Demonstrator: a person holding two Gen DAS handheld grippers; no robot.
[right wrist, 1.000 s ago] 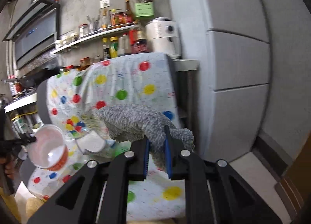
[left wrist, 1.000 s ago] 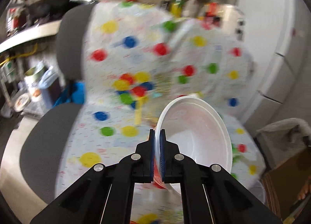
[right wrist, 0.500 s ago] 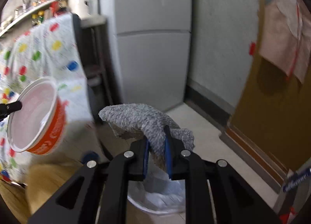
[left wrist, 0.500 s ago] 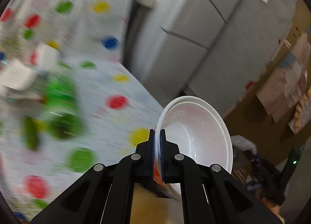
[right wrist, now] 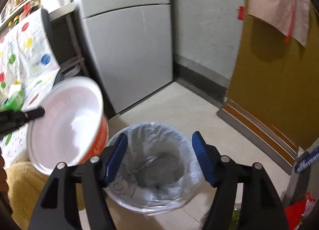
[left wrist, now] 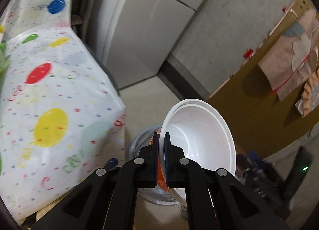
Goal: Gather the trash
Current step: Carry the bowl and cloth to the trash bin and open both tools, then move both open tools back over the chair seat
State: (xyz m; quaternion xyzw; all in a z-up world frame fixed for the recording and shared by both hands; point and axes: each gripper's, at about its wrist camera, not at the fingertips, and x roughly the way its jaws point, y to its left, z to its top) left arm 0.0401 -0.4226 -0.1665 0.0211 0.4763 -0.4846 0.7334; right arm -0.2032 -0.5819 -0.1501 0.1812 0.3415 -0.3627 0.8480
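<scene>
My left gripper (left wrist: pixel 161 138) is shut on the rim of an empty orange-and-white noodle bowl (left wrist: pixel 199 140), held tilted above the trash bin (left wrist: pixel 137 140). In the right wrist view the bowl (right wrist: pixel 65 122) hangs just left of the bin (right wrist: pixel 155 168), with the left gripper's finger (right wrist: pixel 33 113) on its rim. My right gripper (right wrist: pixel 159 146) is open and empty directly above the bin, which is lined with a clear plastic bag. A grey cloth (right wrist: pixel 159 170) lies inside the bin.
A chair draped in a balloon-print sheet (left wrist: pixel 45 110) stands left of the bin. A grey fridge (right wrist: pixel 127 40) is behind it, a brown door (right wrist: pixel 279 80) at right. A yellow cushion (right wrist: pixel 22 186) and red litter (right wrist: pixel 299 210) lie on the floor.
Both grippers swung from the chair to the bin. My right gripper opened and the grey cloth dropped into the bin. The left gripper brought the bowl over the bin's edge.
</scene>
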